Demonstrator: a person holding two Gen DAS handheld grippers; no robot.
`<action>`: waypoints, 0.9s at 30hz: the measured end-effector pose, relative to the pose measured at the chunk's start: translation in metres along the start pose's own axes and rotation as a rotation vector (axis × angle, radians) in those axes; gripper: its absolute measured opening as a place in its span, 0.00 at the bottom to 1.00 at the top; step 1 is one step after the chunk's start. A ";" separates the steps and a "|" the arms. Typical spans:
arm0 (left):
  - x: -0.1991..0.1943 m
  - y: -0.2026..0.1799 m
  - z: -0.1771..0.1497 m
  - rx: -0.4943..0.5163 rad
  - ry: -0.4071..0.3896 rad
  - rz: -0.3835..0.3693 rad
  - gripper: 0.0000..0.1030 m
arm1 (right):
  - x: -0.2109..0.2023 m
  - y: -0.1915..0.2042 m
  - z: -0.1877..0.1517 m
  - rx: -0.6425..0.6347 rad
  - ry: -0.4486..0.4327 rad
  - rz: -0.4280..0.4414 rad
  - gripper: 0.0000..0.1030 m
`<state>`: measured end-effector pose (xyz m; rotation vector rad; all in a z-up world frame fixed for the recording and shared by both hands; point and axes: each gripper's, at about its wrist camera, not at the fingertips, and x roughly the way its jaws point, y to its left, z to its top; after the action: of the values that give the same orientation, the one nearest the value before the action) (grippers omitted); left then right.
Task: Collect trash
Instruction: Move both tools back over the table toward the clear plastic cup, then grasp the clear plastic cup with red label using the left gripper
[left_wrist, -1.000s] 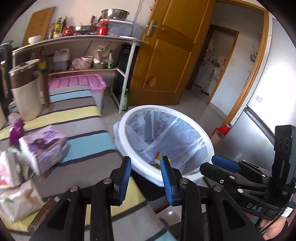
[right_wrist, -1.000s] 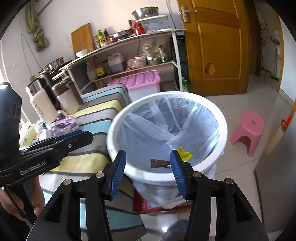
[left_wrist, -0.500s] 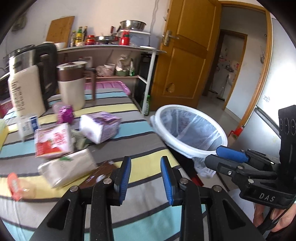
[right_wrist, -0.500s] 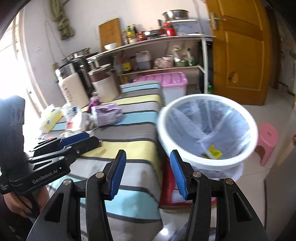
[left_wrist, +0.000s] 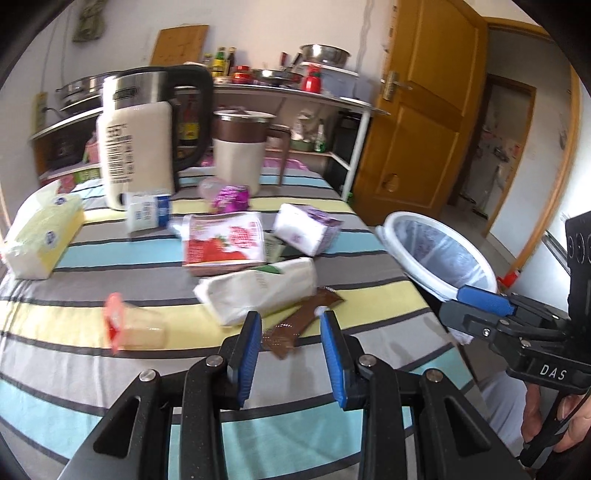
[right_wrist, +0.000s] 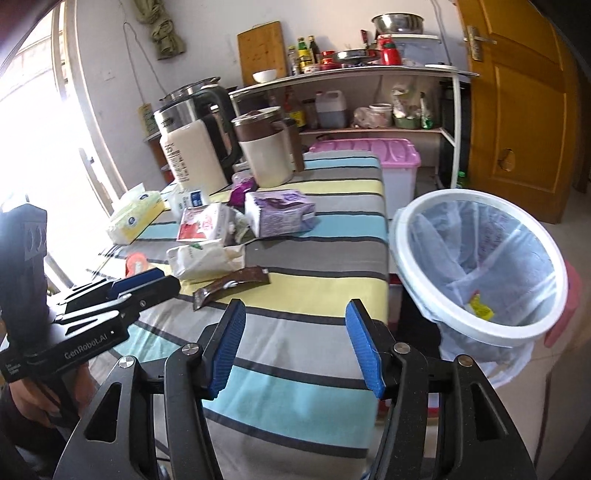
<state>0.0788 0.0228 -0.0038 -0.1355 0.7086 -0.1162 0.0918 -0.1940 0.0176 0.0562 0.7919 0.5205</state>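
Where tongs (left_wrist: 291, 354) gape, wrapper (left_wrist: 295, 326) beyond

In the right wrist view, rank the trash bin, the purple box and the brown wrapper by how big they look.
1. Trash bin, by far the largest.
2. Purple box.
3. Brown wrapper, smallest, though it lies nearer the camera than the box, so their true sizes stay unsure.

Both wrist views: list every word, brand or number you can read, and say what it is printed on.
"DAS": on the right gripper, left wrist view.
"GenRobot.AI": on the left gripper, right wrist view.
Kettle label, red strawberry packet, tissue pack, purple box: print too blurred to read.
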 end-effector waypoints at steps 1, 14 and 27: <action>-0.002 0.004 0.000 -0.006 -0.003 0.010 0.35 | 0.002 0.002 0.001 -0.003 0.002 0.003 0.56; -0.021 0.071 -0.001 -0.115 -0.056 0.212 0.45 | 0.030 0.028 0.014 -0.065 0.032 0.061 0.56; 0.004 0.098 -0.013 -0.145 0.021 0.198 0.39 | 0.081 0.052 0.034 -0.124 0.108 0.118 0.56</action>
<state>0.0792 0.1175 -0.0322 -0.2019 0.7474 0.1237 0.1402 -0.1059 0.0007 -0.0406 0.8634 0.6882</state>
